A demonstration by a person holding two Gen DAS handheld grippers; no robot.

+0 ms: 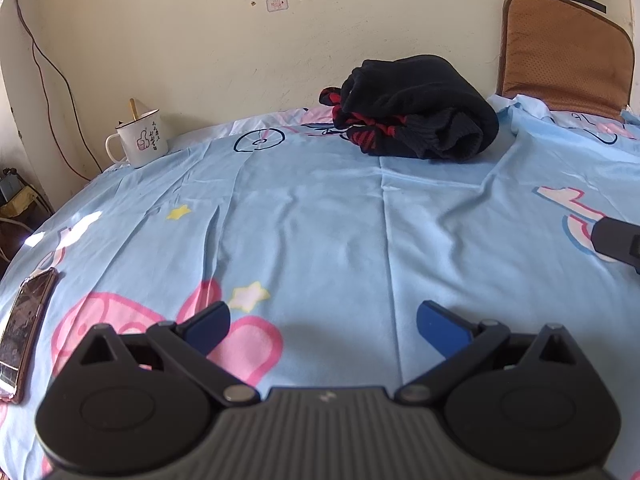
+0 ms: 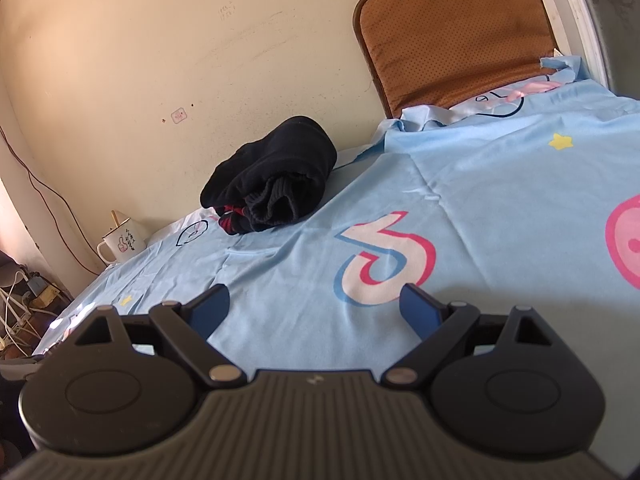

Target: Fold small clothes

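Note:
A black garment with red-striped trim (image 1: pixel 416 110) lies bundled on the light blue sheet (image 1: pixel 320 208) near the far wall; it also shows in the right wrist view (image 2: pixel 272 188). My left gripper (image 1: pixel 323 326) is open and empty, low over the sheet, well short of the garment. My right gripper (image 2: pixel 314 306) is open and empty over the sheet, also short of the garment, which lies ahead and to its left. Part of the right gripper (image 1: pixel 618 242) shows at the right edge of the left wrist view.
A white enamel mug (image 1: pixel 140 140) with a stick in it stands at the far left by the wall, also seen in the right wrist view (image 2: pixel 120 242). A phone (image 1: pixel 24 328) lies at the sheet's left edge. A brown cushion (image 2: pixel 460 36) leans on the wall at the far right.

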